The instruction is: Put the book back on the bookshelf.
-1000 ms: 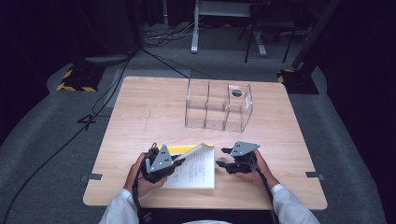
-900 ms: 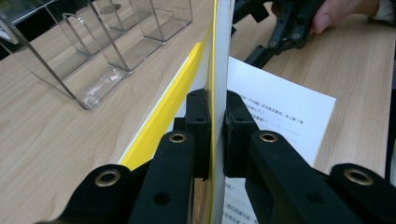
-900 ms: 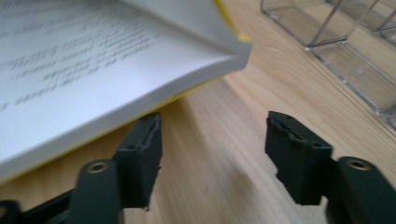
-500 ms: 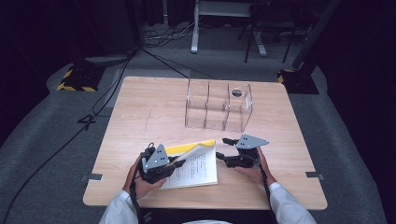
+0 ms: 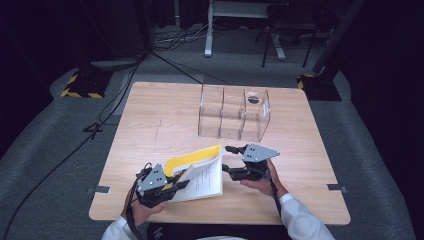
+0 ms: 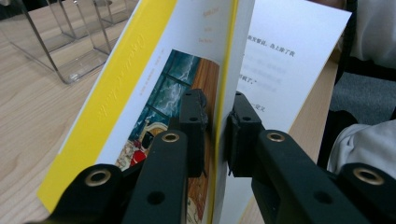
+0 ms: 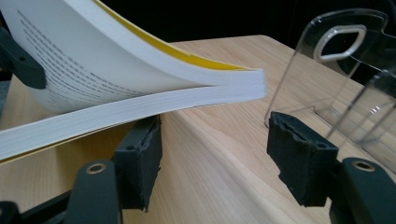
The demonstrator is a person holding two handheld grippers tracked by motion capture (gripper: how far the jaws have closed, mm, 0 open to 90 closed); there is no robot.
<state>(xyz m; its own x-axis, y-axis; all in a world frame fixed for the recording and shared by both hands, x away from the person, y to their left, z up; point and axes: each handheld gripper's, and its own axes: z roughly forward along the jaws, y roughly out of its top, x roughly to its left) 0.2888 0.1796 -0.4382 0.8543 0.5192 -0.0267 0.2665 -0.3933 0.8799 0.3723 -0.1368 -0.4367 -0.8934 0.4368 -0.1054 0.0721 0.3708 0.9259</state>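
Note:
A paperback book with a yellow cover lies near the table's front edge, with its cover raised. My left gripper is shut on the front edge of that yellow cover, which stands up between the jaws. A white page of printed text lies beyond it. My right gripper is open just right of the book. In the right gripper view the book's corner curves up above the left jaw, with bare table between the jaws of my right gripper.
A clear plastic organizer with three compartments stands past the book at the middle of the wooden table; its wall rises close to my right jaw. Cables and stands sit on the floor beyond the table.
My left gripper has drawn back toward the near left with the cover, showing more yellow. My right gripper has shifted slightly away and to the right of the book.

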